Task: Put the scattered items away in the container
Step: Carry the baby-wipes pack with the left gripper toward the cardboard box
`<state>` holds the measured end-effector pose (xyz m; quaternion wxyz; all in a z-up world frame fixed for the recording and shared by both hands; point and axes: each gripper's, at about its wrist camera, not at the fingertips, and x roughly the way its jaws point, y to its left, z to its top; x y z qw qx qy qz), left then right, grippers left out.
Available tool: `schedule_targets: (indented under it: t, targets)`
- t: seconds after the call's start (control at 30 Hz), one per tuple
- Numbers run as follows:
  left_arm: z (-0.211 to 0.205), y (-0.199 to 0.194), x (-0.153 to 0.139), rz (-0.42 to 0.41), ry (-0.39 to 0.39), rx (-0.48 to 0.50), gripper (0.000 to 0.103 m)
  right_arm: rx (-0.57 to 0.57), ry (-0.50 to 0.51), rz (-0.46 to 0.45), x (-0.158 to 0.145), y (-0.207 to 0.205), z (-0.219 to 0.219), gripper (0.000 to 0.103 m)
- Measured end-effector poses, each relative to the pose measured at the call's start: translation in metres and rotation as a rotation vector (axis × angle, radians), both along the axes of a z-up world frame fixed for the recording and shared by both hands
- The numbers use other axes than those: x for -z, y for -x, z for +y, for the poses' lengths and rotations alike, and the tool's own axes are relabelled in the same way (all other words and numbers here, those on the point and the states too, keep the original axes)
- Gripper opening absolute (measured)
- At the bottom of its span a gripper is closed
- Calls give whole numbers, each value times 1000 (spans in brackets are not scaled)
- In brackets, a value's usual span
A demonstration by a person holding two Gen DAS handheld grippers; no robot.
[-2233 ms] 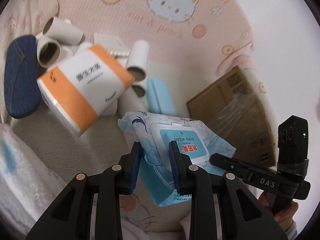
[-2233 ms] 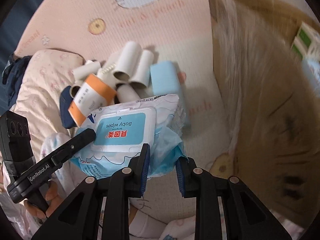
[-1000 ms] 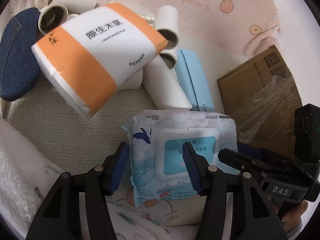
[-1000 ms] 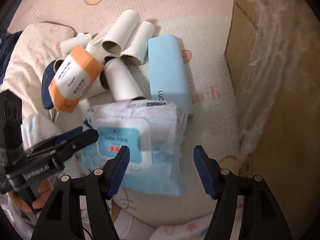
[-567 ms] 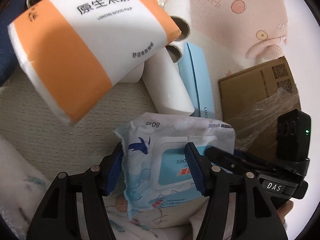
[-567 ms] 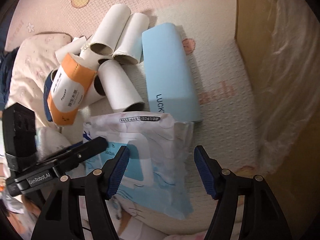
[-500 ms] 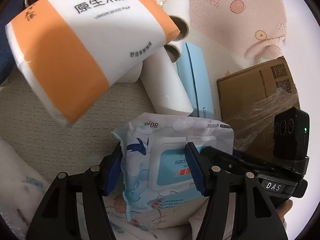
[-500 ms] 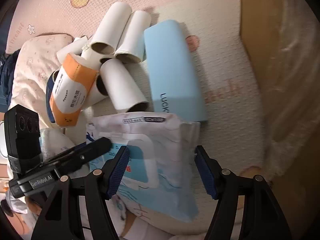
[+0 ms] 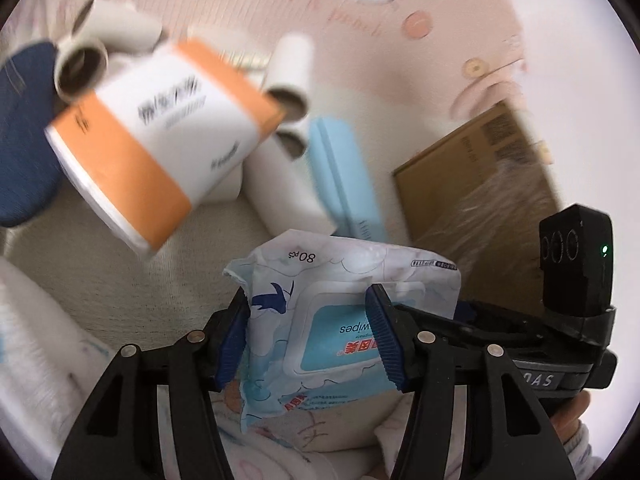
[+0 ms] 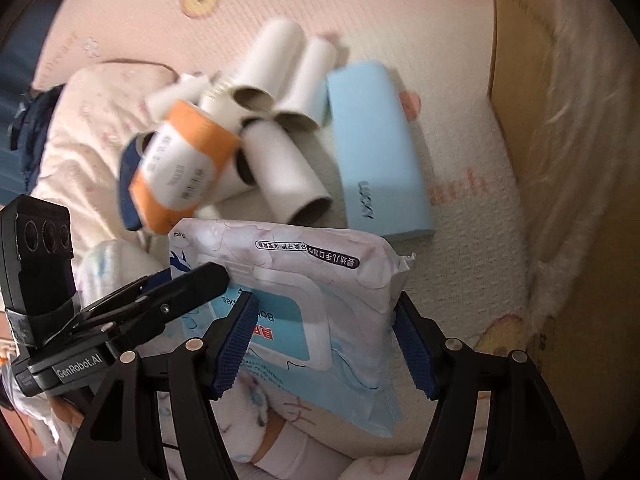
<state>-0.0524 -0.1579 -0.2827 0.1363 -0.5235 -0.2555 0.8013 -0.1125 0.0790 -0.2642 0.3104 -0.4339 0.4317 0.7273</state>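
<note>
A blue-and-white baby wipes pack (image 9: pixel 340 272) hangs just above the mat, held by both grippers at once. My left gripper (image 9: pixel 308 308) straddles its crumpled left end and its jaws are closing on it: one pad at the edge, the other on the lid. My right gripper (image 10: pixel 324 308) has the other end of the wipes pack (image 10: pixel 320 272), with one pad on the lid and one at the right corner. The cardboard box (image 9: pixel 480 176), draped in clear film, stands to the right. In the right wrist view the box (image 10: pixel 516 80) fills the right edge.
Beyond the pack lies a pile: an orange-and-white tissue pack (image 9: pixel 160 144), several white cardboard rolls (image 9: pixel 288 68), a light blue case (image 9: pixel 344 176) and a dark denim piece (image 9: pixel 24 132). All rest on a pink cartoon mat (image 10: pixel 360 8). A person's clothed leg (image 10: pixel 280 440) is under the grippers.
A second ago both grippers stood open over the wipes pack lying on the mat. Now they grip it wide and have risen with it; the pile behind looks smaller and blurred.
</note>
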Motion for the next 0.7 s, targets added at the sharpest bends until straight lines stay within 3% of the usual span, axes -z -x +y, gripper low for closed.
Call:
schedule_targets:
  t: [0.23,0.47,0.7]
  targets:
    - [-4,-18,-55,130,9,-13,60,-18,-219,10,-63,-2,-28,67]
    - [7,-30,-114,250,57,-12,60,-8,-317,80,-114,-7,-43,67]
    - [26,-29,-155,322,93,12,60,14,-380,121,-153,-22,-48,67]
